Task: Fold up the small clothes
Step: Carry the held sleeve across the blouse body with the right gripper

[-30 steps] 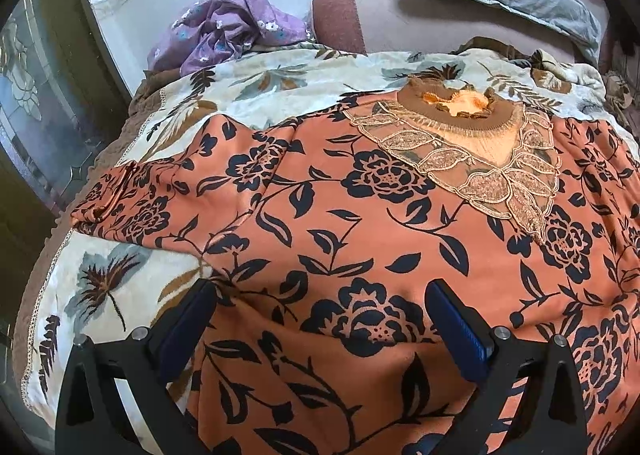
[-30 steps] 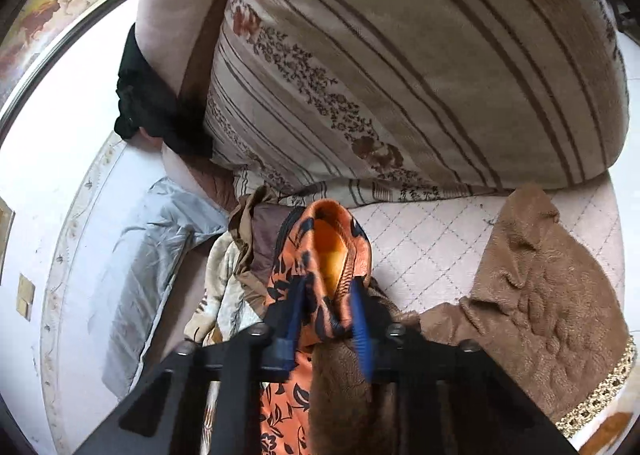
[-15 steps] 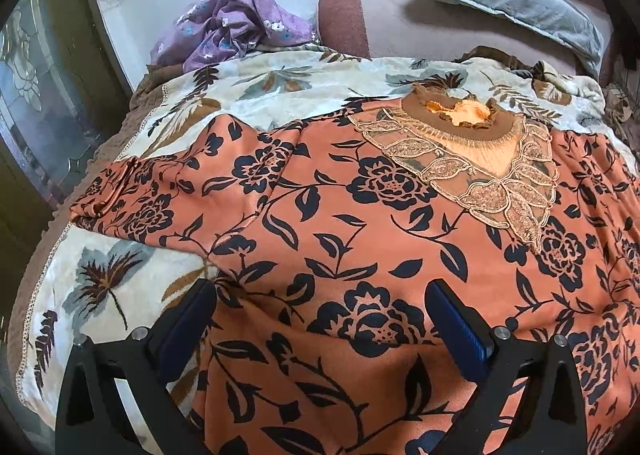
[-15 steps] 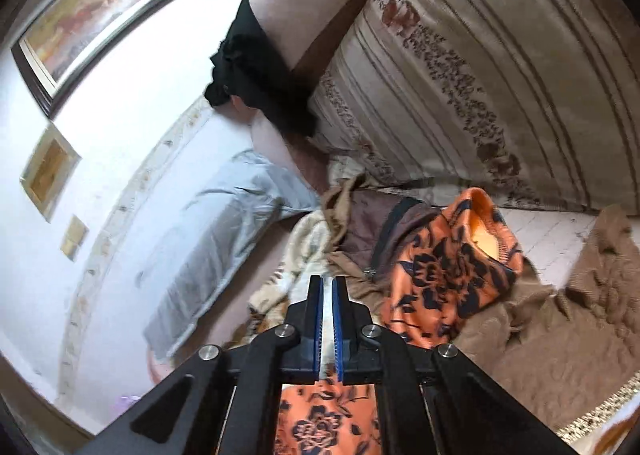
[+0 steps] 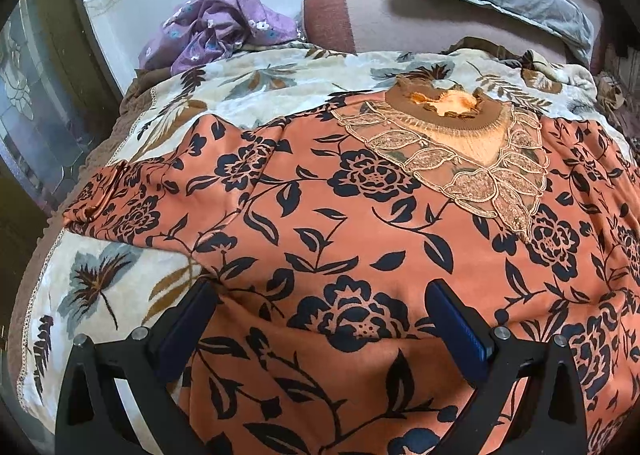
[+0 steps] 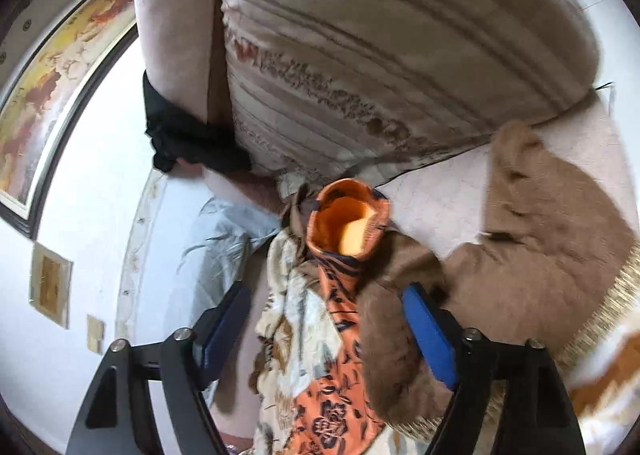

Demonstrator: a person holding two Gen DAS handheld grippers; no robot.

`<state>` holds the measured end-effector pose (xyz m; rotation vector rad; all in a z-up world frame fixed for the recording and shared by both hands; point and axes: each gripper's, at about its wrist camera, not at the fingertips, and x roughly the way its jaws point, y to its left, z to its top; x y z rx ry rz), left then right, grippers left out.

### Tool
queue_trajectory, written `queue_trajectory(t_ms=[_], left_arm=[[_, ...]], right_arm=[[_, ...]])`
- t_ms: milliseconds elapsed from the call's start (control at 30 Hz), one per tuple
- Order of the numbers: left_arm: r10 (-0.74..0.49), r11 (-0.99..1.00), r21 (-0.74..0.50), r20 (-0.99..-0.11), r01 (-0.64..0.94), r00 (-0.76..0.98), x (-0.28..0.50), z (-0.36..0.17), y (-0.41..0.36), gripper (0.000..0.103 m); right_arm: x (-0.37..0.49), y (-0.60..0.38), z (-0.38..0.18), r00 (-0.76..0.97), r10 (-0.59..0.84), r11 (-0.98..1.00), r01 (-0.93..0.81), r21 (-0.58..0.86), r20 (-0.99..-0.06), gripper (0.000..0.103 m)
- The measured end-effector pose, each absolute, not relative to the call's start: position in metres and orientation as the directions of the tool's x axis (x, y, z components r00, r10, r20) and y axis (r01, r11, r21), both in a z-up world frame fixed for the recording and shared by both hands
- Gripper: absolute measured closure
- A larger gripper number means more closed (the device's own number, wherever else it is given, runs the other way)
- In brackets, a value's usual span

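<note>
Jaws of right gripper (image 6: 326,329) opening, straddling but not pinching the orange sleeve (image 6: 340,295), which runs straight ahead, cuff (image 6: 347,225) gaping at the far end. Left gripper (image 5: 320,321) spread wide over the dress (image 5: 360,223), flat on the bedspread (image 5: 100,295), neckline (image 5: 444,103) farthest. No containers seen.
</note>
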<state>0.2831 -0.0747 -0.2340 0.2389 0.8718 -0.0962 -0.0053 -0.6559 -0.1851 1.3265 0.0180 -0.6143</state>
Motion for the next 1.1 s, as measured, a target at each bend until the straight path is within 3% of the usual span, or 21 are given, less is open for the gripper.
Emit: queue_trajectory(t_ms=[33, 200, 267, 400, 533, 733, 900, 1100], left_arm=[[0.016, 0.969, 0.169, -0.767, 0.178, 0.641, 0.283, -0.234, -0.074, 0.000], [0.018, 0.974, 0.156, -0.775, 0.164, 0.631, 0.288, -0.235, -0.069, 0.000], [0.015, 0.975, 0.150, -0.781, 0.165, 0.625, 0.289, -0.236, -0.068, 0.000], [0.012, 0.972, 0.153, -0.785, 0.176, 0.620, 0.289, -0.238, -0.071, 0.000], [0.016, 0.968, 0.167, -0.785, 0.187, 0.619, 0.288, -0.241, -0.076, 0.000], [0.021, 0.966, 0.177, -0.776, 0.186, 0.630, 0.286, -0.238, -0.077, 0.000], [-0.001, 0.975, 0.140, -0.770, 0.171, 0.638, 0.284, -0.228, -0.066, 0.000], [-0.030, 0.988, 0.076, -0.751, 0.131, 0.659, 0.285, -0.208, -0.044, 0.000]], right_arm=[[0.003, -0.659, -0.187, 0.842, -0.392, 0.111, 0.443, 0.890, -0.370, 0.041], [0.021, -0.670, -0.190, 0.776, -0.461, 0.118, 0.534, 0.837, -0.430, 0.052], [0.027, -0.677, -0.187, 0.756, -0.483, 0.153, 0.570, 0.808, -0.442, 0.063], [0.023, -0.686, -0.186, 0.717, -0.531, 0.162, 0.609, 0.776, -0.451, 0.066], [0.036, -0.684, -0.182, 0.760, -0.481, 0.223, 0.589, 0.777, -0.437, 0.093], [0.066, -0.640, -0.133, 0.838, -0.435, 0.386, 0.504, 0.772, -0.330, 0.095], [0.118, -0.564, -0.085, 0.921, -0.309, 0.598, 0.382, 0.705, -0.237, 0.095], [0.217, -0.435, -0.075, 0.958, -0.040, 0.779, 0.207, 0.592, -0.283, 0.095]])
